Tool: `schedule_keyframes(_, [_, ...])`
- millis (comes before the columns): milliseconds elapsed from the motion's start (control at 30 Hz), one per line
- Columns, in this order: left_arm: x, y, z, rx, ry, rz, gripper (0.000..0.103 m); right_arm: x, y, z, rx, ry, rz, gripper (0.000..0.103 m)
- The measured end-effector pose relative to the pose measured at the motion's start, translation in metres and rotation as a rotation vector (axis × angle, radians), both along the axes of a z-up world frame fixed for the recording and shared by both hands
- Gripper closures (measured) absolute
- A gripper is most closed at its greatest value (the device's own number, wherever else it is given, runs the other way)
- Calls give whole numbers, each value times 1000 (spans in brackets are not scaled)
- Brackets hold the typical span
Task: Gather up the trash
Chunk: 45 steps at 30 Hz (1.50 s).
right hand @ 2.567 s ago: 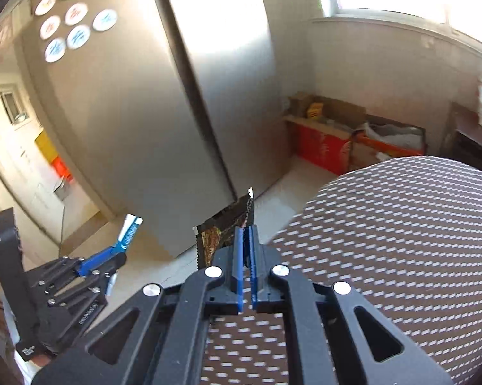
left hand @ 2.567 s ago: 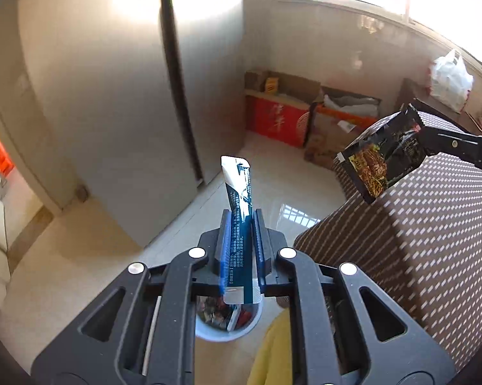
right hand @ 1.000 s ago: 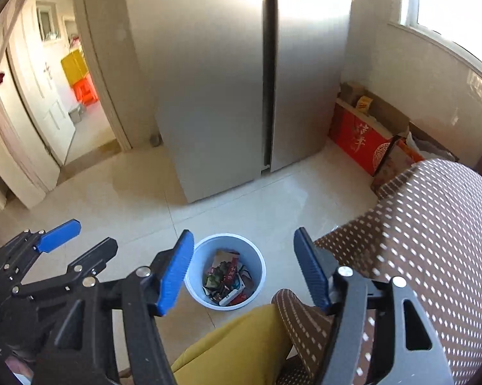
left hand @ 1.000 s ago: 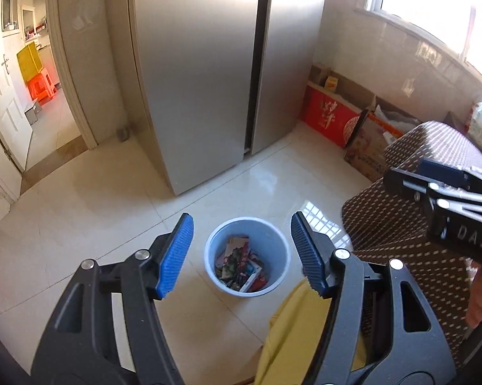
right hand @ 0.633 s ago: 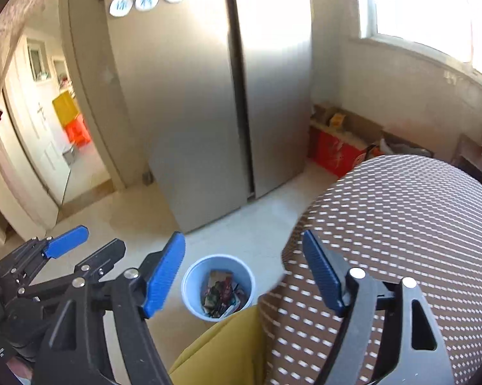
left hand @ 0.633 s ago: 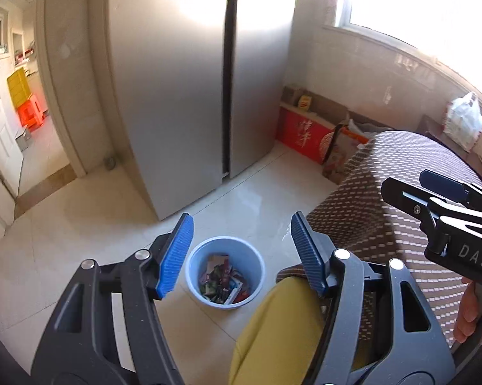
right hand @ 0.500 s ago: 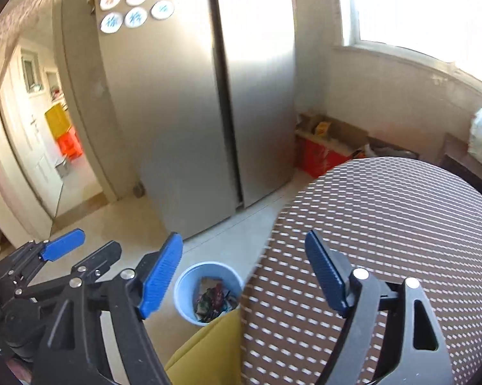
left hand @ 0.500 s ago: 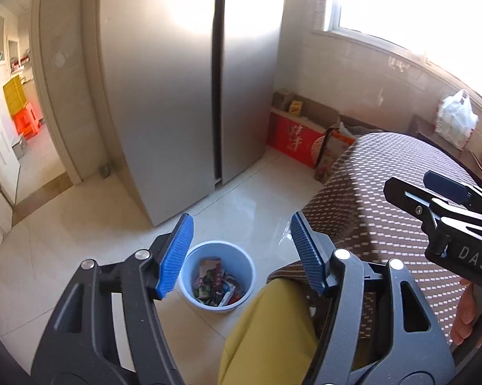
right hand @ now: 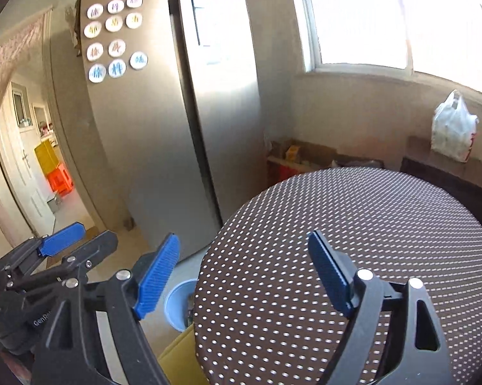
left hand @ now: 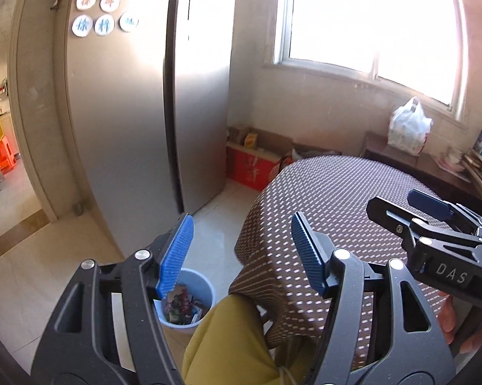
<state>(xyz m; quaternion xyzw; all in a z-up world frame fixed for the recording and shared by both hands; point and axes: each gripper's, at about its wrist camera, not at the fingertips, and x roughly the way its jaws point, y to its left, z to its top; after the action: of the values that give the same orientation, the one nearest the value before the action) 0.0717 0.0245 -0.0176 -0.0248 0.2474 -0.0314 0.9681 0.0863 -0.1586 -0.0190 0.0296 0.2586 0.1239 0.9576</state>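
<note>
A pale blue trash bin (left hand: 189, 301) stands on the tiled floor beside the table, with several colourful wrappers inside; only its rim (right hand: 176, 301) shows in the right wrist view. My left gripper (left hand: 241, 250) is open above the bin and the table's edge, nothing between its blue pads. My right gripper (right hand: 244, 272) hangs over the round table with the brown dotted cloth (right hand: 353, 240); its jaws are opening and hold nothing. Each gripper shows in the other's view: the right gripper (left hand: 433, 224) at the right, the left gripper (right hand: 67, 247) at the left.
A tall steel fridge (left hand: 138, 128) with round magnets stands behind the bin. Cardboard boxes (left hand: 253, 160) sit on the floor under the window. A white plastic bag (left hand: 408, 128) rests on a dark side cabinet. A yellow-clad knee (left hand: 234, 337) is below the left gripper. A doorway (left hand: 3, 160) opens at left.
Earlier each gripper held a wrapper; both stand open and bare now. Both have risen and swung right, from the bin toward the table. The right jaws have widened.
</note>
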Motion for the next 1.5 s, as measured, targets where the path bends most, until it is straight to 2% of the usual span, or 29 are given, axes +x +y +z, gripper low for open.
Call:
schedule_keyframes(167, [-22,-6,20,-9,-65,-7,40,-22,-9,20,6,-70,-4,17])
schedule_keyframes(300, [-29,-11,32,16,-110,7,40,-34,-20,34,22,-114,-4,15])
schedule_keyframes(433, [-39,-11,41,16,-124,36,40,-44,-20,45,19,-153,0,14])
schedule_keyframes(533, [-46,-10,46,25,-150,68,33,-48,-19,51,22,-170,8,13])
schedule_keyframes(700, [-52,-8,52,39,-164,80,32,-51,-12,59,17,-191,34,11])
schedule_keyframes(1033, [-58,-10,53,49,-181,85,29,-56,-6,60,16,-188,27,11])
schedule_keyframes(1233, [-58,-5,51,57,-186,98,19,-55,-4,59,-4,-183,9,10])
schedule_keyframes(1500, [-55,-5,48,64,-169,94,19,-57,0,53,-25,-171,-8,10])
